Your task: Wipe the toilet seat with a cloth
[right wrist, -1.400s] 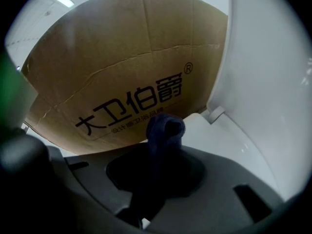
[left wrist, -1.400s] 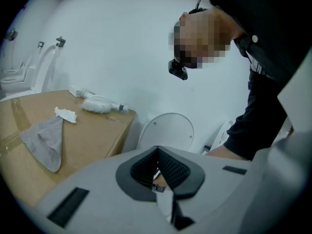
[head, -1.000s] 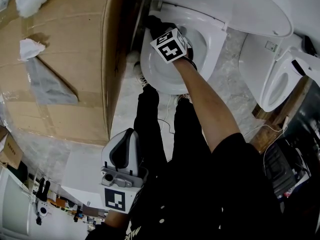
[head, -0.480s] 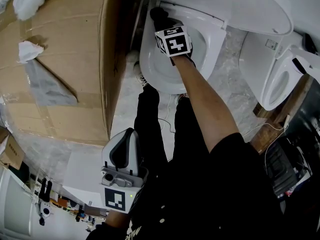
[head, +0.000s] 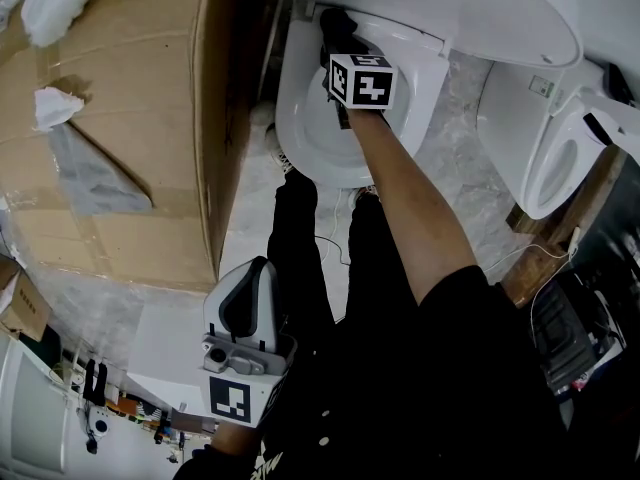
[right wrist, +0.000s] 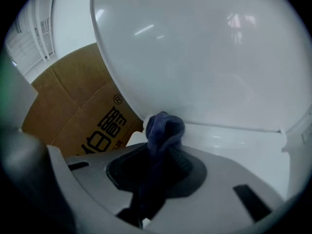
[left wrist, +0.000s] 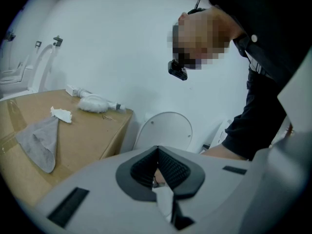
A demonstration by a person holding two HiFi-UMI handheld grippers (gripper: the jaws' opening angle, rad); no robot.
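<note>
The dark blue cloth (right wrist: 164,128), clamped in the right gripper (head: 338,36), is at the toilet seat's (head: 298,133) rear edge, top centre of the head view, under the raised lid (head: 450,8). A cardboard box (head: 120,138) stands just beside the seat's left edge. At lower left, the left gripper (head: 258,273) has its jaws together and empty.

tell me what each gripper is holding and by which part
The right gripper pinches the dark blue cloth at a bunched fold, a wad poking past the jaws. The left gripper is shut, empty.
</note>
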